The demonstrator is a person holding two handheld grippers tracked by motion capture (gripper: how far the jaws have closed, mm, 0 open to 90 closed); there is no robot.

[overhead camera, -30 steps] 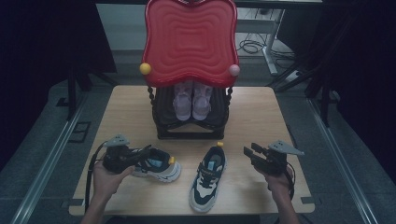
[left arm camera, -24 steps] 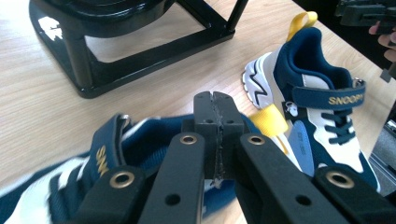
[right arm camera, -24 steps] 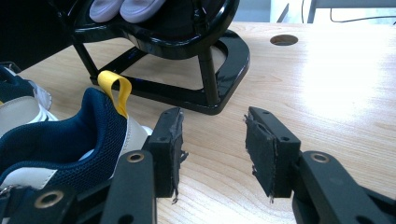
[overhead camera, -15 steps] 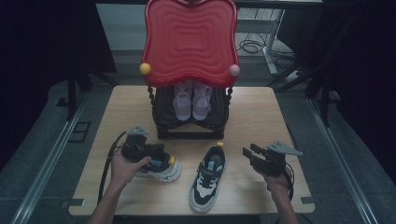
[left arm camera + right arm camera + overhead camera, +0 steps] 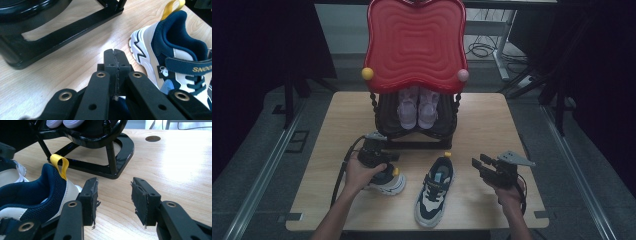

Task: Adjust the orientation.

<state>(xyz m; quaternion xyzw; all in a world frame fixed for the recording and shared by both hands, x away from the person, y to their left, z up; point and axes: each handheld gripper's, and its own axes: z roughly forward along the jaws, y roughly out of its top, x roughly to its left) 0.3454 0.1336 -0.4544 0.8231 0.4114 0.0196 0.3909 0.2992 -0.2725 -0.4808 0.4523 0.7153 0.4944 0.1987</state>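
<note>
Two navy-and-white sneakers with yellow heel loops lie on the wooden table (image 5: pixel 492 115). The left sneaker (image 5: pixel 388 183) lies under the person's left hand. My left gripper (image 5: pixel 392 157) hovers just above it, between it and the black stand, with its jaws pressed together (image 5: pixel 115 53) and nothing between them. The other sneaker (image 5: pixel 434 190) (image 5: pixel 175 57) (image 5: pixel 37 195) lies in the middle, toe toward the person. My right gripper (image 5: pixel 478 161) (image 5: pixel 113 195) stands open beside that sneaker's heel, with bare wood between its pads.
A black stand (image 5: pixel 412 137) (image 5: pixel 62 37) (image 5: pixel 110 167) topped by a big red wavy panel (image 5: pixel 416 42) sits at the table's back middle and holds a pair of lilac shoes (image 5: pixel 417 107) (image 5: pixel 62 122). A round hole (image 5: pixel 152 138) is in the tabletop.
The left hand has carried its shut gripper to the right, from left of the left sneaker to above it near the stand. The right gripper has kept still.
</note>
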